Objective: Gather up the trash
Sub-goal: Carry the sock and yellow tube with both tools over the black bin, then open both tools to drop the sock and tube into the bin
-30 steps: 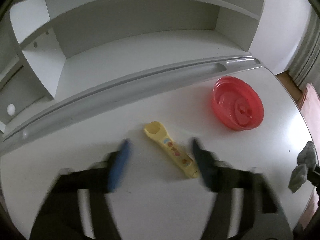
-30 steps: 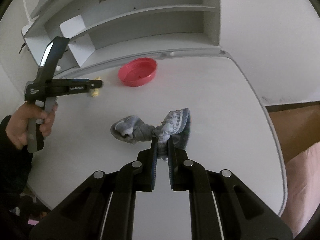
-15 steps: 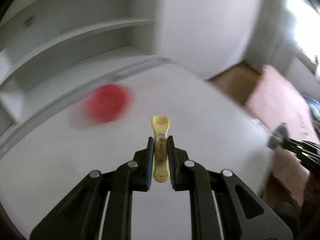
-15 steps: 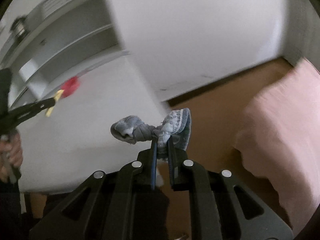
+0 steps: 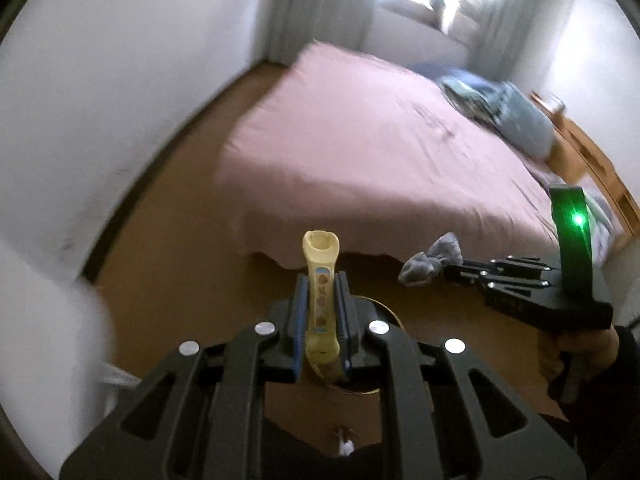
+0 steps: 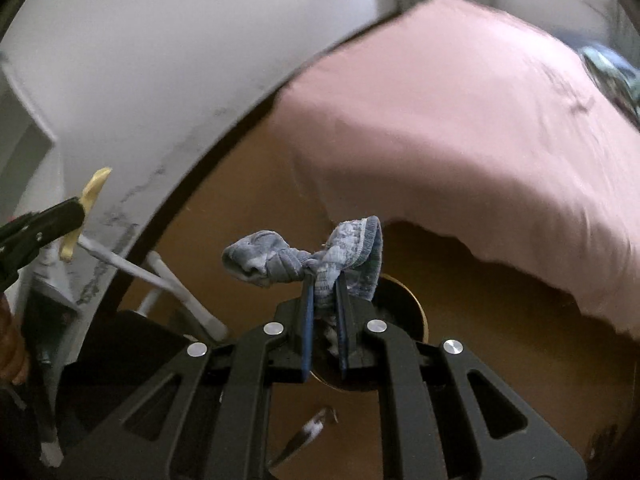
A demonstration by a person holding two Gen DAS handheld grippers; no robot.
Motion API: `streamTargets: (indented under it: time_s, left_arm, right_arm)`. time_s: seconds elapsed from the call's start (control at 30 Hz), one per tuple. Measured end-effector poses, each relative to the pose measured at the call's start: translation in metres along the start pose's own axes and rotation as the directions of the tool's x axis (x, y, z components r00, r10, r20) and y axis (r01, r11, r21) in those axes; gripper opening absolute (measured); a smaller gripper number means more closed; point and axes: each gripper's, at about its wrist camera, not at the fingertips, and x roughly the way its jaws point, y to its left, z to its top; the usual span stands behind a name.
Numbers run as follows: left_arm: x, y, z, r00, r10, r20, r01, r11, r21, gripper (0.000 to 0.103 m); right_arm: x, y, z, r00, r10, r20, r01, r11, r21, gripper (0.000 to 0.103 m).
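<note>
Trash-wise, two bits in the air right now. Yellow plastic scoop [image 5: 321, 300] sits upright at lower centre of the left wrist view, clamped by the left hand-held gripper [image 5: 321, 292] around the middle of its printed handle, rounded cup end poking up past the blue pads [image 5: 301, 300]. Looks like light, stiff, glossy plastic, so probably a bit slippery against the rubber; gripping across the flat handle as it is now seems the sane spot, not the curved cup end. Also shows at the left edge of the right wrist view, sticking out of the black jaws.

Knotted grey-blue sock [image 6: 308, 260] hangs at centre of the right wrist view, right hand-held gripper [image 6: 323, 296] pinched shut on it just beside the knot. Soft ribbed knit, floppy, basically weightless, not fragile at all. Toe end flops left, cuff loops right. Should squash rather than slip, and holding near the knot keeps both ends from dangling too far. Same sock visible right of centre in the left view, out in front of the other gripper.

Below both: brown floor [image 5: 180, 280], and a dark round opening with a brassy rim [image 6: 412, 304] right under the jaws, partly hidden, so can't say for sure it's a bin. Pink bed [image 5: 380, 140] fills the upper right of both frames, smooth sheet with a scalloped edge. White wall [image 5: 100, 100] upper left. All a bit motion-blurred.
</note>
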Motion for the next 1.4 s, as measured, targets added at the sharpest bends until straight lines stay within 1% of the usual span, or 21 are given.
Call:
streamTargets:
  time_s: [0.13, 0.2, 0.3, 0.43, 0.63, 0.67, 0.73, 0.77, 0.8, 0.83, 1.0, 1.13, 1.33, 1.37, 1.4]
  left_arm:
    - [0.058, -0.013, -0.003, 0.996, -0.034, -0.078, 0.036, 0.999, 0.030, 0.014]
    - [0.077, -0.023, -0.007, 0.993, -0.035, -0.109, 0.041, 0.998, 0.049, 0.014]
    - [0.101, -0.031, -0.014, 0.988, -0.032, -0.150, 0.043, 0.997, 0.071, 0.014]
    - [0.121, -0.034, -0.018, 0.983, -0.026, -0.181, 0.041, 0.996, 0.080, 0.014]
    - [0.124, -0.037, -0.017, 0.978, -0.024, -0.207, 0.041, 0.996, 0.078, 0.014]
    - [0.125, -0.038, -0.017, 0.978, -0.023, -0.210, 0.041, 0.996, 0.078, 0.014]
    - [0.127, -0.040, -0.017, 0.976, -0.026, -0.215, 0.044, 0.996, 0.078, 0.014]
    - [0.129, -0.040, -0.017, 0.975, -0.028, -0.219, 0.046, 0.996, 0.080, 0.014]
    - [0.130, -0.041, -0.017, 0.975, -0.028, -0.221, 0.048, 0.996, 0.081, 0.014]
    - [0.131, -0.041, -0.017, 0.974, -0.028, -0.225, 0.048, 0.995, 0.084, 0.014]
    - [0.138, -0.046, -0.016, 0.970, -0.035, -0.240, 0.059, 0.994, 0.094, 0.014]
    - [0.146, -0.054, -0.016, 0.962, -0.046, -0.267, 0.077, 0.991, 0.105, 0.014]
    - [0.155, -0.074, -0.013, 0.955, -0.059, -0.290, 0.110, 0.981, 0.162, 0.014]
    - [0.156, -0.077, -0.012, 0.954, -0.052, -0.294, 0.106, 0.979, 0.171, 0.016]
    - [0.156, -0.078, -0.010, 0.955, -0.042, -0.295, 0.097, 0.980, 0.176, 0.031]
  right_arm:
    - [0.024, -0.032, -0.015, 0.997, -0.021, -0.079, 0.025, 0.998, 0.053, 0.009]
    - [0.037, -0.037, -0.019, 0.994, -0.027, -0.110, 0.034, 0.997, 0.063, 0.009]
    - [0.053, -0.039, -0.024, 0.988, -0.025, -0.151, 0.037, 0.996, 0.078, 0.009]
    - [0.065, -0.046, -0.029, 0.985, -0.016, -0.174, 0.032, 0.995, 0.090, 0.009]
    - [0.073, -0.057, -0.025, 0.982, -0.002, -0.187, 0.022, 0.994, 0.103, 0.009]
    - [0.075, -0.059, -0.024, 0.982, 0.003, -0.189, 0.017, 0.994, 0.108, 0.011]
    - [0.074, -0.059, -0.026, 0.981, 0.014, -0.193, 0.009, 0.993, 0.117, 0.019]
    - [0.075, -0.058, -0.025, 0.981, 0.018, -0.194, 0.005, 0.993, 0.118, 0.028]
    - [0.074, -0.059, -0.024, 0.981, 0.021, -0.192, 0.001, 0.993, 0.117, 0.041]
    - [0.074, -0.059, -0.024, 0.983, 0.020, -0.184, 0.001, 0.993, 0.116, 0.043]
    - [0.075, -0.062, -0.023, 0.984, 0.025, -0.177, -0.003, 0.993, 0.121, 0.044]
    - [0.069, -0.068, -0.020, 0.987, 0.021, -0.160, 0.002, 0.989, 0.146, 0.044]
    - [0.054, -0.085, -0.019, 0.992, 0.001, -0.126, 0.022, 0.982, 0.187, 0.044]
    - [0.051, -0.087, -0.019, 0.993, -0.002, -0.121, 0.025, 0.981, 0.194, 0.047]
    - [0.047, -0.089, -0.019, 0.994, -0.006, -0.113, 0.029, 0.979, 0.201, 0.051]
